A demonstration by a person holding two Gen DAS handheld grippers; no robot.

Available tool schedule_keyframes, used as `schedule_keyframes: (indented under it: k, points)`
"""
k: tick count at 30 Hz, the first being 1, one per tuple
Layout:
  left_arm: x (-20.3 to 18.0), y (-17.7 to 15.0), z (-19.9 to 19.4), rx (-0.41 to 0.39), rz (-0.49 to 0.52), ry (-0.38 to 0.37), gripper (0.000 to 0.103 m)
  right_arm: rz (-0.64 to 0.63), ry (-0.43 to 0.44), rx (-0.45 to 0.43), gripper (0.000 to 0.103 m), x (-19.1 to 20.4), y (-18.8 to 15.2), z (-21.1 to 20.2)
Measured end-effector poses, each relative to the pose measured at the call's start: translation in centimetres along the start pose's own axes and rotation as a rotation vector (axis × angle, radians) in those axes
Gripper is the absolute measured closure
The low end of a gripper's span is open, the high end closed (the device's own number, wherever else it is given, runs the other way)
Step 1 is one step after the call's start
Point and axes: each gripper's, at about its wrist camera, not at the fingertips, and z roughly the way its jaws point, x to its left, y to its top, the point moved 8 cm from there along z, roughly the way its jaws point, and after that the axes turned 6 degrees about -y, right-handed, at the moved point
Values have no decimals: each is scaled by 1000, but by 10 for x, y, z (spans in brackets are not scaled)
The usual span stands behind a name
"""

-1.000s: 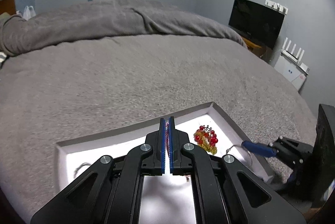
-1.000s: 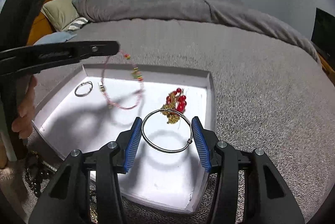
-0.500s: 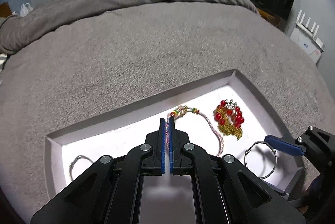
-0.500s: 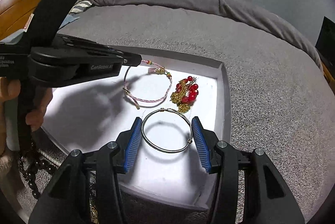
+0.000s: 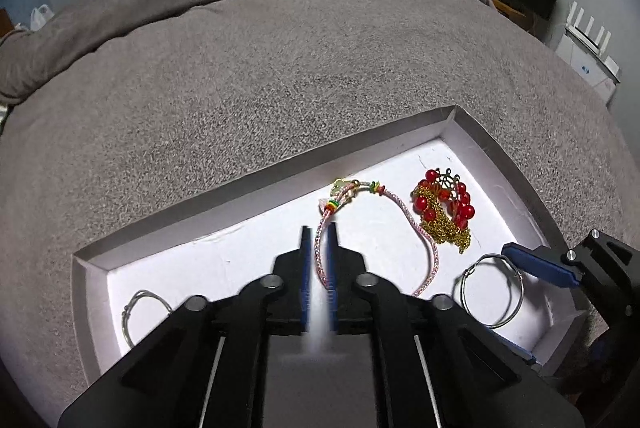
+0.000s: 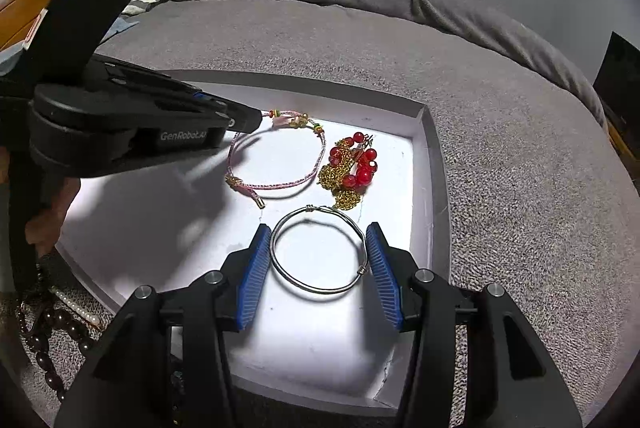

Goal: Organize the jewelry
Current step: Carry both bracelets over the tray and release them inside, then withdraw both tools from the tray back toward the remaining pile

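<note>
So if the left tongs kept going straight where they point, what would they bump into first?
Most likely the pink cord bracelet, whose cord runs between the slightly parted left tongs, then the white floor of the tray just under it. Depth is hard to judge, so that is a guess.

My left gripper point(image 5: 318, 248) is pointing down in the lower middle of the frame. Its jaws have just been opening a little, and a cord is lying loose in the small gap. My right gripper point(image 6: 318, 260) is squeezing a ring from both sides. My hand point(image 6: 50, 224) is showing at the left edge.
</note>
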Motion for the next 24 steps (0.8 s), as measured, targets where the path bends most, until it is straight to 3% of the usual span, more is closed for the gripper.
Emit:
schedule_keyframes:
  k: [7,14,17,21,24]
  points:
    - [2,3,-11,-51,4,19,65,32,36,-33,48,0,0,-7]
    - [9,0,-38,-114,-43,26,59,45,16,-120,38,-3,3,-29]
    - [10,-5,-54,-144,-44,42,58,60,13,-139,33,-6,4,-35]
    - [7,-13,-78,-186,-39,58,47,60,5,-153,27,-6,4,-41]
    - [5,-21,-95,-212,-33,76,47,60,8,-165,22,-7,3,-48]
